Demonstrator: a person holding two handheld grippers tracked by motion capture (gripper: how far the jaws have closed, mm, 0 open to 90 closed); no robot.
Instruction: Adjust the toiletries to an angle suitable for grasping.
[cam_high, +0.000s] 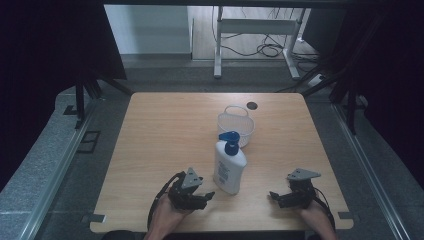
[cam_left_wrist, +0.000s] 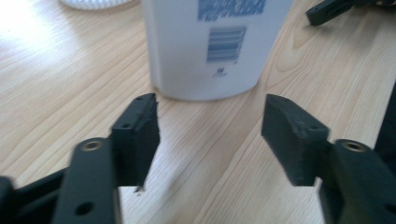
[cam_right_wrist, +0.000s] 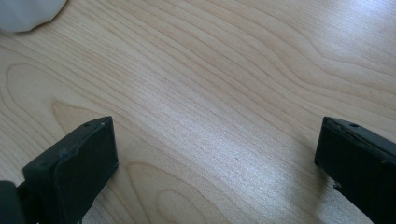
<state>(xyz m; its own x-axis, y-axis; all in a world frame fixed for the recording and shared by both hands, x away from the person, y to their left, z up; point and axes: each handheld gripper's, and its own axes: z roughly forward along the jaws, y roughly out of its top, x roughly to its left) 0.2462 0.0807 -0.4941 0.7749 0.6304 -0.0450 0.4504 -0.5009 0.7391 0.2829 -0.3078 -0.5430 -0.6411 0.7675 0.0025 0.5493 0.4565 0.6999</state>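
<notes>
The left gripper (cam_high: 209, 195) rests low at the table's (cam_high: 165, 125) near edge, jaws spread and empty, just left of the lotion bottle (cam_high: 229, 167). The bottle stands upright, white with a blue pump top and a blue-printed label. The right gripper (cam_high: 273, 197), equally agape, sits apart at its right.

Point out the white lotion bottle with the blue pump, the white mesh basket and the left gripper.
white lotion bottle with blue pump (cam_high: 229, 171), high view, front label.
white mesh basket (cam_high: 235, 131), high view, side wall.
left gripper (cam_high: 206, 196), high view, between its jaws.
</notes>
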